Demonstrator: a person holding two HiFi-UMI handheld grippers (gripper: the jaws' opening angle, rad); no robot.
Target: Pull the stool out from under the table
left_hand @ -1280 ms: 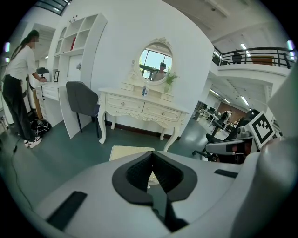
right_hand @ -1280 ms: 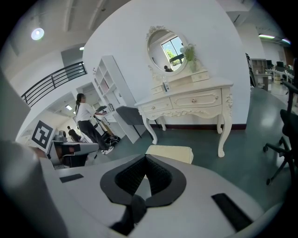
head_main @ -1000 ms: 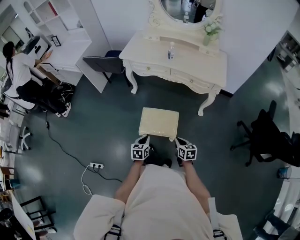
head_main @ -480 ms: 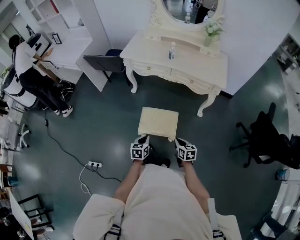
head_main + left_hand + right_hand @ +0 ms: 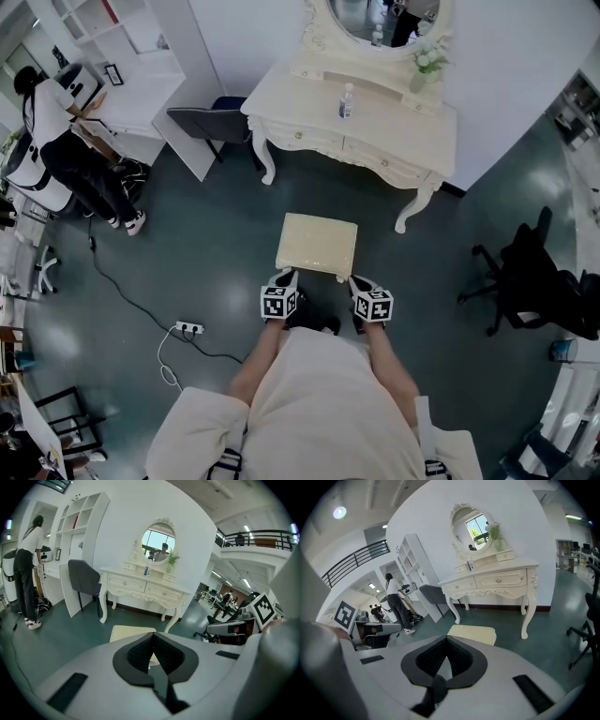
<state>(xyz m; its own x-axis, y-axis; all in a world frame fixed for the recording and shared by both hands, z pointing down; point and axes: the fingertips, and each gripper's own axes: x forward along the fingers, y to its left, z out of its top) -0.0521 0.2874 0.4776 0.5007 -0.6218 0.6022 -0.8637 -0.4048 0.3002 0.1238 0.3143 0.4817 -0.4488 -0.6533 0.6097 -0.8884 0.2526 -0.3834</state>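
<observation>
Cream square-topped wooden stool (image 5: 317, 246) stands out on the dark teal glossy floor (image 5: 216, 262), well apart from the ornate cream vanity surface (image 5: 389, 131) with its oval mirror. No part of the seat sits under the surface's front edge; open floor shows between the stool and the carved legs. Judged from that, the pull-out looks essentially done.

Left tongs (image 5: 287, 276) and right tongs (image 5: 358, 279) sit at the stool's near edge, one by each near corner. Both are closed, jaws pressed together with nothing between them. In both gripper views the stool lies just beyond the jaw tips, not clamped. Whether the tips touch the seat edge I cannot tell from the head view.

What's left, as a judgement: little or nothing, perhaps backing the tongs away, or one more short drag if more clearance is wanted.
</observation>
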